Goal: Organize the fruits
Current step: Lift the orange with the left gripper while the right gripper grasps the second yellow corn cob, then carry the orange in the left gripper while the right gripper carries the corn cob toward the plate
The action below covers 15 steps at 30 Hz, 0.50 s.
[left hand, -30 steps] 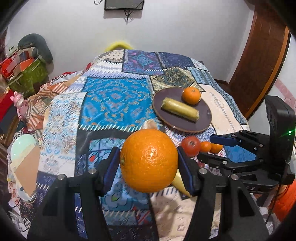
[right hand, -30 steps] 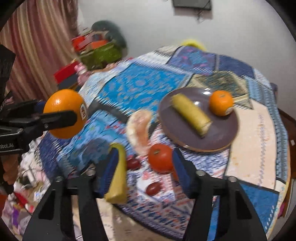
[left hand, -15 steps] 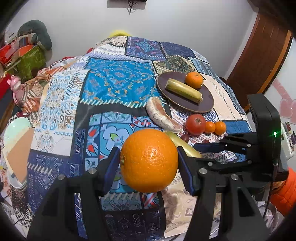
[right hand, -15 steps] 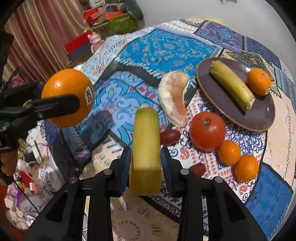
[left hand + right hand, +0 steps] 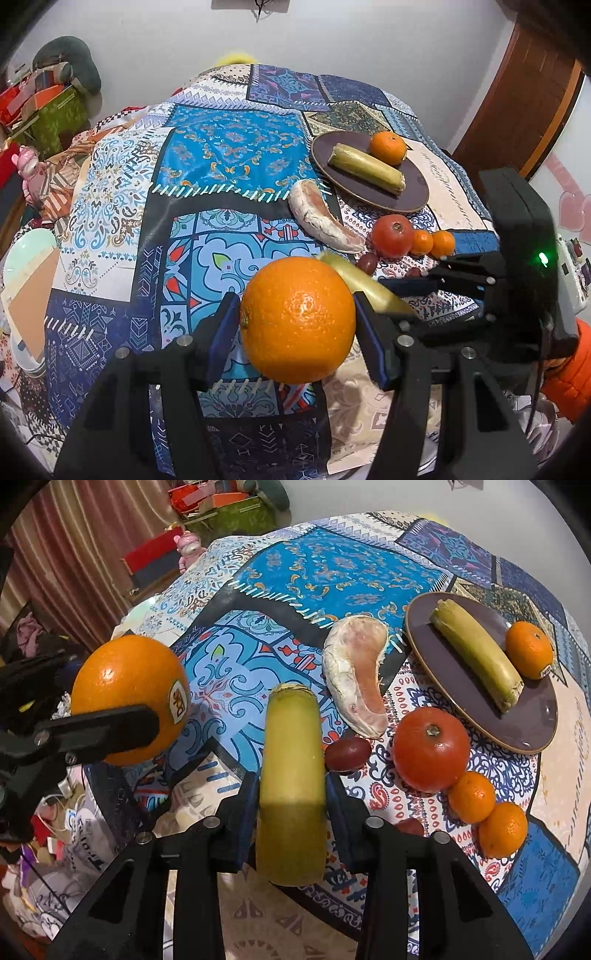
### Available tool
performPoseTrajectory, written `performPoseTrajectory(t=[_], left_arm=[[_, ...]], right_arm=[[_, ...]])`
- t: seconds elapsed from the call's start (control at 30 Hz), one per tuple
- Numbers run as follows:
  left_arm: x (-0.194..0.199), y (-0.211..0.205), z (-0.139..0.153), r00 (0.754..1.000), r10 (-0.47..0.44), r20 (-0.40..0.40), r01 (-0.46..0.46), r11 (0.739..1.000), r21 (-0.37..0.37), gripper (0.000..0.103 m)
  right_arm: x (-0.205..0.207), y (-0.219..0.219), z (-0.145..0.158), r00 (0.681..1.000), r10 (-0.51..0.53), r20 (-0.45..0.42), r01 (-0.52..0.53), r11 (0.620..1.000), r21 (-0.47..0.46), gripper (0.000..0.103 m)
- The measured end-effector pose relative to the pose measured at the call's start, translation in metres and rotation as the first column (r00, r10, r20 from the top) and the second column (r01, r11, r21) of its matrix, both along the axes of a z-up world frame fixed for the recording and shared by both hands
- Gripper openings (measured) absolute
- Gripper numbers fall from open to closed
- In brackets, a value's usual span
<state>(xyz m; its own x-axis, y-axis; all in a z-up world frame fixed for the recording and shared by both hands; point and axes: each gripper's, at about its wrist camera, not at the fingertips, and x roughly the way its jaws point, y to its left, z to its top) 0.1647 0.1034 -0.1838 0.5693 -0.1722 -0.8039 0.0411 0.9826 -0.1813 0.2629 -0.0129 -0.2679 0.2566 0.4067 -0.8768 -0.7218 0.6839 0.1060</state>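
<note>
Fruits: three mandarins (image 5: pixel 529 650), two bananas (image 5: pixel 291 786), one tomato (image 5: pixel 430 747).

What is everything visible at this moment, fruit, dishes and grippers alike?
large orange: 1, orange, held in the left gripper
banana piece: 1, yellow-green, held in the right gripper
plate: 1, dark brown, on the patchwork cloth
banana on plate: 1, yellow-green
mandarin on plate: 1, orange
pomelo segment: 1, pale pink, left of plate
tomato: 1, red, below plate
small mandarins: 2, orange, touching, beside tomato
dark red fruits: 2, small, near tomato
patchwork cloth: 1, blue patterned
left gripper: 1, black, blue fingers
right gripper: 1, black, blue fingers
</note>
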Motion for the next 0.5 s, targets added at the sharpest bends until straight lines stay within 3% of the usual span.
performPoseTrajectory(t=[0.13,0.37,0.5], left_arm=[[0.003,0.0,-0.003,1.0,-0.003,-0.005,0.003,1.0,-0.006,0.06],[0.004,-0.001,-0.008,1.0,-0.006,-0.019,0.006,1.0,-0.005,0.06],[0.004,-0.002,-0.008,1.0,-0.008,-0.022,0.008,1.0,0.004,0.06]], right_arm=[[-0.012,-0.006,0.001,0.997,0.071,0.005,-0.071,0.997,-0.025,0.034],[-0.004,-0.002,-0.011,1.0,0.018,-0.018,-0.019,0.999,-0.038,0.039],[-0.006,0.006,-0.01,1.0,0.017,0.008,-0.017,0.999,-0.029,0.035]])
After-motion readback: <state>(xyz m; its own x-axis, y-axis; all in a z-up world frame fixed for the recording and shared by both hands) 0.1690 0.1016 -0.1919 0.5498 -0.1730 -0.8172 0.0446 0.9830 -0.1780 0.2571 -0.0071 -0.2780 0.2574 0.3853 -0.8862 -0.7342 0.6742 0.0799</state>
